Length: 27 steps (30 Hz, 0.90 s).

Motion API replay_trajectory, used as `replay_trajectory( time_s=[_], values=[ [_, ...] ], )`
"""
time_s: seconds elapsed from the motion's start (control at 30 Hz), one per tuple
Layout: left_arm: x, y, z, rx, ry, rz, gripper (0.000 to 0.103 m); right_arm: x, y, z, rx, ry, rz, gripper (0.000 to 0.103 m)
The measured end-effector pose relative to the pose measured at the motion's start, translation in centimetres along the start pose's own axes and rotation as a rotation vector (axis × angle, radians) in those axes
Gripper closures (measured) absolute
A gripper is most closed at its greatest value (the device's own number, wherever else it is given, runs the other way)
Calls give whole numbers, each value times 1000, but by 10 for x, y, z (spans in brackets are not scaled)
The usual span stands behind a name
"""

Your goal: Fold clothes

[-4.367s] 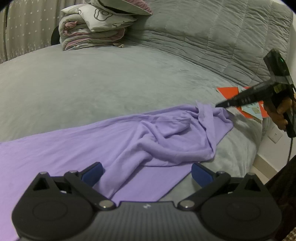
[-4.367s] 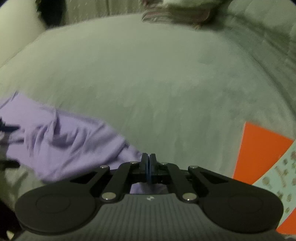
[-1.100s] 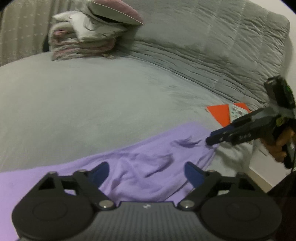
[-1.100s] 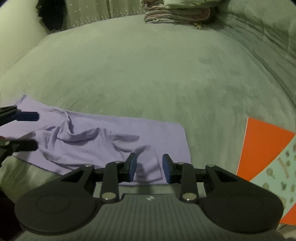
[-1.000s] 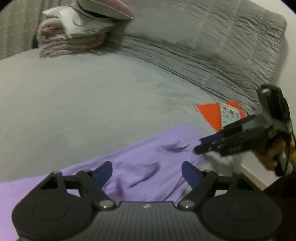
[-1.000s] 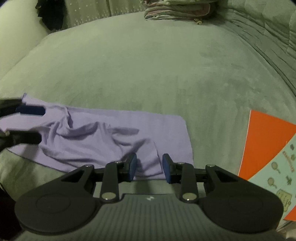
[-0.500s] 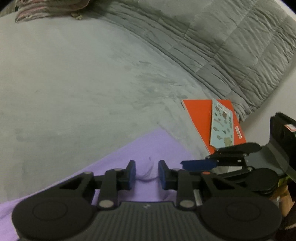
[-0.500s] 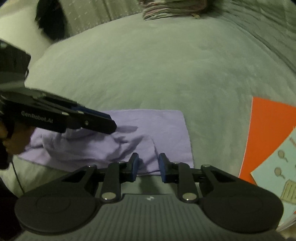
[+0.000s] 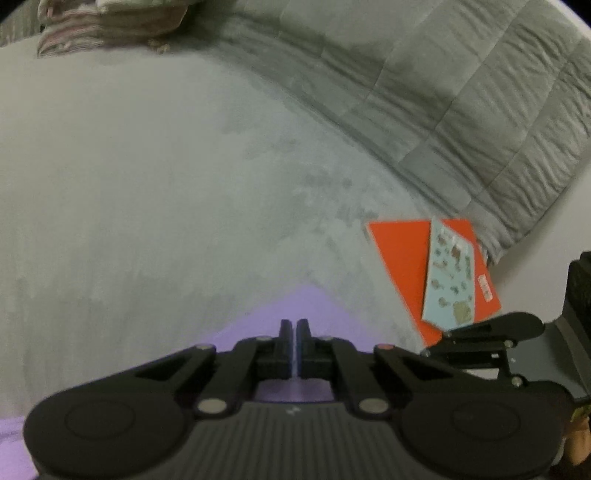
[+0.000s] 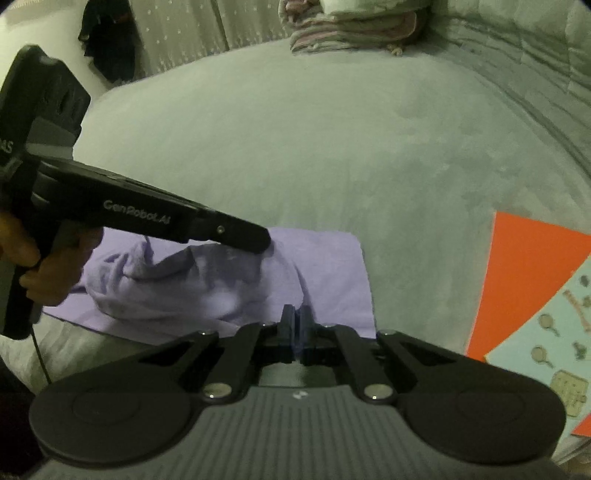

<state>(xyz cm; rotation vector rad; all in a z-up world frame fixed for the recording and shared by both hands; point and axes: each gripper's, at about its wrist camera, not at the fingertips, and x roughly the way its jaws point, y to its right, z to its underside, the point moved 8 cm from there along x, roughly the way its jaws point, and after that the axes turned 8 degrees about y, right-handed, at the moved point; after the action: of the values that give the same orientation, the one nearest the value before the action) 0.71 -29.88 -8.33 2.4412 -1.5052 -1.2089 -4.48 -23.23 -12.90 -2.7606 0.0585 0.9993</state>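
A purple garment [image 10: 229, 288] lies rumpled on the grey bed [image 10: 332, 147], near its front edge. My right gripper [image 10: 295, 314] is shut on the garment's near edge, close to its right corner. My left gripper [image 10: 264, 242] reaches in from the left, held by a hand [image 10: 48, 273], its tip closed on a raised fold of the cloth. In the left wrist view the left gripper [image 9: 294, 326] is shut with a sliver of purple garment [image 9: 303, 306] between its fingers. The right gripper's body [image 9: 517, 343] sits just to its right, fingertips hidden.
An orange book with a pale blue sheet on it [image 9: 436, 266] [image 10: 528, 295] lies right of the garment. Folded bedding [image 10: 351, 26] is stacked at the far end. A quilted grey blanket [image 9: 461, 110] runs along the right side. Bare bed stretches beyond the garment.
Both grippers went from open to shut on the garment. The left gripper swung right across the cloth to sit beside the right gripper near the right corner.
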Motion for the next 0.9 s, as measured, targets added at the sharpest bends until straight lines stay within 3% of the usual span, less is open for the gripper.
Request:
replay_trajectory(
  time_s=[0.33,0.7,0.83,0.9],
  values=[
    [6,27,-25,47,129,11,102,-26,30,-5,73,52,62,102],
    [54,22,-3,70,95,-68,102,-4,50,7,107,-44,112,102],
    [58,20,3,60,140,-75,101,-1,48,9,89,-66,124,102],
    [58,20,2,42,150,-71,95,0,47,8,78,-67,127,99]
  ],
)
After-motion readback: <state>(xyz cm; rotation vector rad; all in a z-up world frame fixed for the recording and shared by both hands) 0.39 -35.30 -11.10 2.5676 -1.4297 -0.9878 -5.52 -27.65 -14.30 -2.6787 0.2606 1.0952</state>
